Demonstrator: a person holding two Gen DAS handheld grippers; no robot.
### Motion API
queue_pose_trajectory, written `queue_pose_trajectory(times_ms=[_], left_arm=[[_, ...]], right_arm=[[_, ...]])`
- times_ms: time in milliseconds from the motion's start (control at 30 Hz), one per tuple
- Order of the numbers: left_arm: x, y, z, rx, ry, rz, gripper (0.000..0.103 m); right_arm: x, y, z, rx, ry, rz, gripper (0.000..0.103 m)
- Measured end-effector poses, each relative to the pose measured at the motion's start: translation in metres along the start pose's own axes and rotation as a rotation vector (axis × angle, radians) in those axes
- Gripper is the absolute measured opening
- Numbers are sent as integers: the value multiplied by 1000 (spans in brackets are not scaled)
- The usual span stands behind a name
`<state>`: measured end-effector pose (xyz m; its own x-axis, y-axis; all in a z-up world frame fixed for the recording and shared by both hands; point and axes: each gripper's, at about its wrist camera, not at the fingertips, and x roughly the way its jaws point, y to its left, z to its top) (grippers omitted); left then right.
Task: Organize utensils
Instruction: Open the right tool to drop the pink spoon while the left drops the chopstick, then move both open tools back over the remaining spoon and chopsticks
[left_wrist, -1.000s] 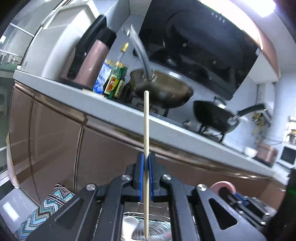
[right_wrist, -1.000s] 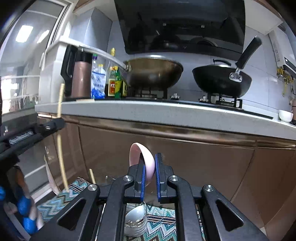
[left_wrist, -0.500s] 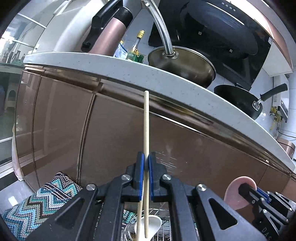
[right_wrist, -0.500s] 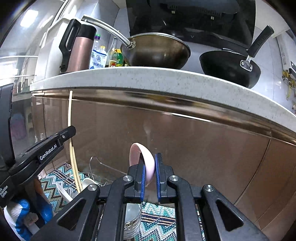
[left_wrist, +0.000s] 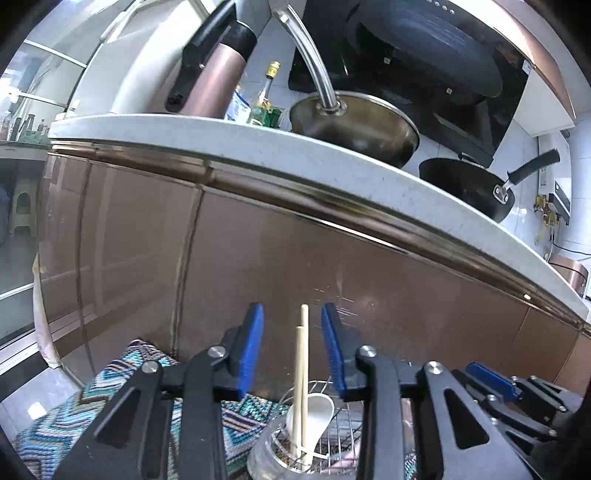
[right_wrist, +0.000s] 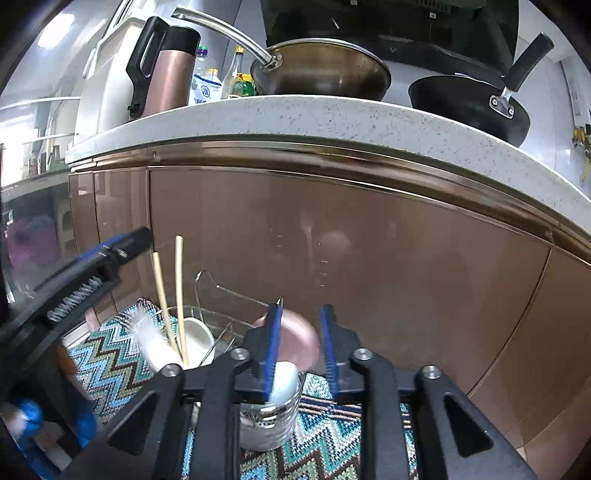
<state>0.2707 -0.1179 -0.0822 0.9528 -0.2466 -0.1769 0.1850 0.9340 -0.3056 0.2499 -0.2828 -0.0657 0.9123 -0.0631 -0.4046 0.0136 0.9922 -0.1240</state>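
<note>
Wooden chopsticks (left_wrist: 302, 373) stand free in clear holder (left_wrist: 273, 448); your left tongs (left_wrist: 291, 349) just opened, clear each side. Right tongs (right_wrist: 301, 347) just released blurred pink spoon (right_wrist: 295, 339) over steel cup (right_wrist: 271, 417). Counter (right_wrist: 332, 114) edge overhead.

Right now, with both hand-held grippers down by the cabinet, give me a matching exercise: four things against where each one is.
Things:
1. chopsticks
2. pink spoon
3. black pan
4. flask

Places:
A. left end of the counter
B. in the clear holder with the white spoon
C. on the counter, right of the steel wok
D. between the open jaws of the right hand-held gripper

Pairs: 1-B, 2-D, 3-C, 4-A.

The right hand-held gripper's jaws have just been opening, with the pink spoon between them.
</note>
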Motion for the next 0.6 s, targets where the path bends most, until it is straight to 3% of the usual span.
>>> queue_pose_trajectory(times_ms=[233, 433, 600], left_arm=[[-51, 15, 26, 50, 43, 26, 35], [-94, 36, 44, 83, 192, 69, 35], [-124, 49, 43, 84, 350, 29, 35]], right_arm=[[-35, -2, 6, 31, -2, 2, 24], [-95, -7, 6, 75, -4, 30, 24], [-144, -12, -5, 117, 5, 59, 24]])
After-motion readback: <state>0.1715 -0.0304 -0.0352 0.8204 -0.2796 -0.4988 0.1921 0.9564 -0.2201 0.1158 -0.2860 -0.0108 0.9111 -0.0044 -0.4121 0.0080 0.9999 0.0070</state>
